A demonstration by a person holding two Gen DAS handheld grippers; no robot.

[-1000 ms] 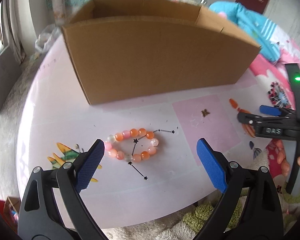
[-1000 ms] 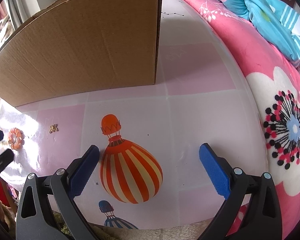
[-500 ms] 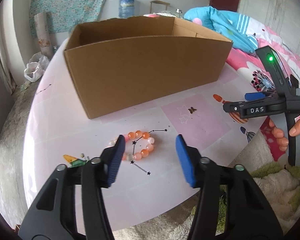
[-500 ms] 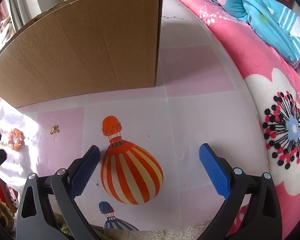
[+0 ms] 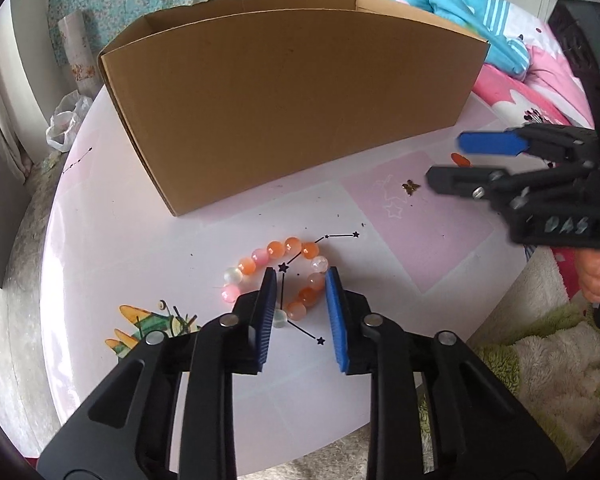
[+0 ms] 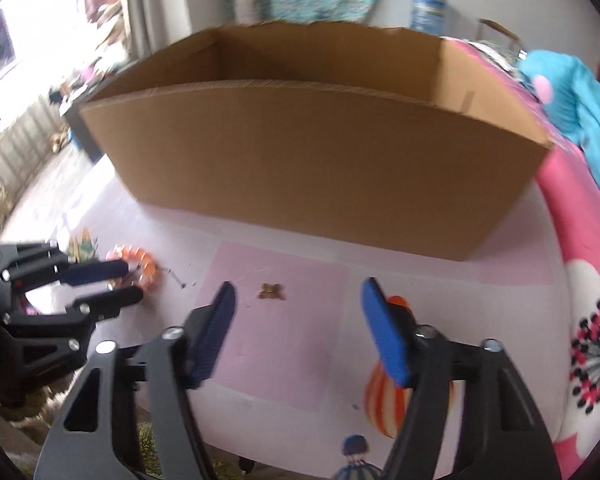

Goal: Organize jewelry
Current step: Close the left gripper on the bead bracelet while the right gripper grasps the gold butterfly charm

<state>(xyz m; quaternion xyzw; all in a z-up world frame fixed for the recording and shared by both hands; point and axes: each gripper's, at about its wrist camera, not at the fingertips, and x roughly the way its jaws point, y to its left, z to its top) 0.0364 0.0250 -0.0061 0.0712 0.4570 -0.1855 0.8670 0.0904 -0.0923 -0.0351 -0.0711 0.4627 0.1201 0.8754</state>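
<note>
From the left wrist, we see our left tool (image 5: 302, 304) lowered over the near-right part of the bead bracelet (image 5: 278, 276), its jaws narrow and closing, with that side of the ring between the blue pads; whether the pads press the beads yet we cannot tell. The bracelet lies flat on the pale pink desk (image 5: 120, 220), near the front wall of the open cardboard box (image 5: 284, 112). To the right, a small gold charm (image 5: 411, 187) sits on a pink square, just beside the tips of our right tool (image 5: 456, 160).

From the right wrist, the right tool (image 6: 296, 320) hangs about half wide, its jaws closing, with nothing between the pads; the gold charm (image 6: 272, 291) lies on the desk (image 6: 300, 340) just beyond them. At far left the left tool (image 6: 128, 280) is at the bracelet (image 6: 138, 264). The box (image 6: 320, 168) stands behind, a pink flowered bed (image 6: 580, 280) to its right.
</note>
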